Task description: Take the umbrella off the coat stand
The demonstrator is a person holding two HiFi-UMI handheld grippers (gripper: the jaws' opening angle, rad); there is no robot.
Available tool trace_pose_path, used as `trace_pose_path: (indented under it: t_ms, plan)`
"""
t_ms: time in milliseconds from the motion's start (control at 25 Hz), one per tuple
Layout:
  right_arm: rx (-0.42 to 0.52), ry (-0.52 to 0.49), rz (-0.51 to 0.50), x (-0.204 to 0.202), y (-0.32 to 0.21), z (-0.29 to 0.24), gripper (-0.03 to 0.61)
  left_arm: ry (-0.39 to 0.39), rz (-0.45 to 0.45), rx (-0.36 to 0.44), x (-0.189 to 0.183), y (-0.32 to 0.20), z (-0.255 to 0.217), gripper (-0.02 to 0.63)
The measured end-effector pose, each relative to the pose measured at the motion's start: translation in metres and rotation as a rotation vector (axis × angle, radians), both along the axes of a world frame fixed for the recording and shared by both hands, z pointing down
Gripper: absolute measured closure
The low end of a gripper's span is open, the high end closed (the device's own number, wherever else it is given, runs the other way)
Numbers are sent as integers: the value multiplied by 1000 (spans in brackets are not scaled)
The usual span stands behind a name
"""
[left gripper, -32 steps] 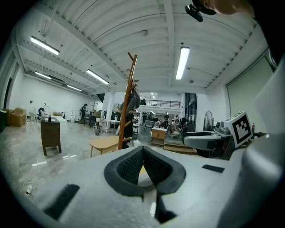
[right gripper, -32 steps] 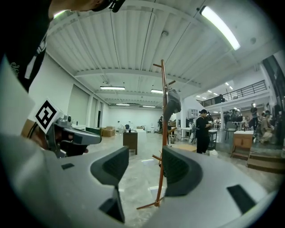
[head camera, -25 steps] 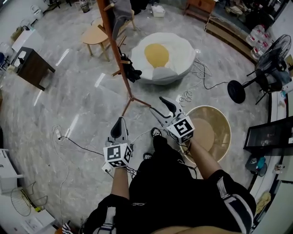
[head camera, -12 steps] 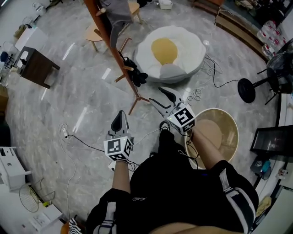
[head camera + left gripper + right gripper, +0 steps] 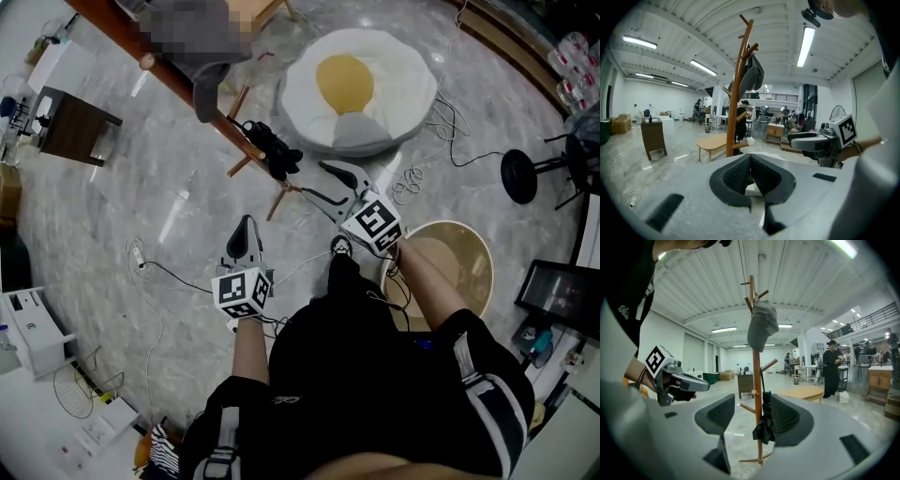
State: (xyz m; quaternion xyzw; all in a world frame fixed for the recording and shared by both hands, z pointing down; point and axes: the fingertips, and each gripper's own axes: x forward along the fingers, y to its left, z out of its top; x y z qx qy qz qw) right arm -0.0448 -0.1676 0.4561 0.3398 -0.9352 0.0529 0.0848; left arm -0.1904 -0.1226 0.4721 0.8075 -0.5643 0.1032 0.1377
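A folded black umbrella (image 5: 278, 156) hangs low on the brown wooden coat stand (image 5: 178, 89), below a grey cap (image 5: 211, 86). My right gripper (image 5: 322, 182) is open and a short way from the umbrella, pointing at it. In the right gripper view the umbrella (image 5: 765, 422) shows through the gap between the open jaws of my right gripper (image 5: 753, 402), ahead of them and not touched, against the stand (image 5: 756, 352). My left gripper (image 5: 246, 228) is further back and shut. In the left gripper view its pads (image 5: 761, 172) meet on nothing, facing the stand (image 5: 736, 93).
A white and yellow beanbag (image 5: 361, 89) lies behind the stand's feet. A round wooden tub (image 5: 464, 267) is at my right, a dark side table (image 5: 75, 122) at the left, a light wooden bench (image 5: 715, 143) beyond the stand. Cables (image 5: 173, 274) trail on the floor. People (image 5: 831, 366) stand far off.
Both grippers have moved forward toward the coat stand. The stand, cap and umbrella now sit nearer in the head view, and the right gripper's tips are closer to the umbrella.
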Motion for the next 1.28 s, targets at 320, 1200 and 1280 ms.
trace_pose_path:
  t_ms: [320,1200,1280]
  plan:
    - [-63,14,-68,13,-39,41,322,-20,-45,-53,15,-36,28,614]
    - [-117,73,-297,-44,-124,145,305,-34,-121,-191,-4,-69,112,614]
    - [-124,62,-303,-53,-133,148,305,-35,-128,-196,-9,-76,113,614]
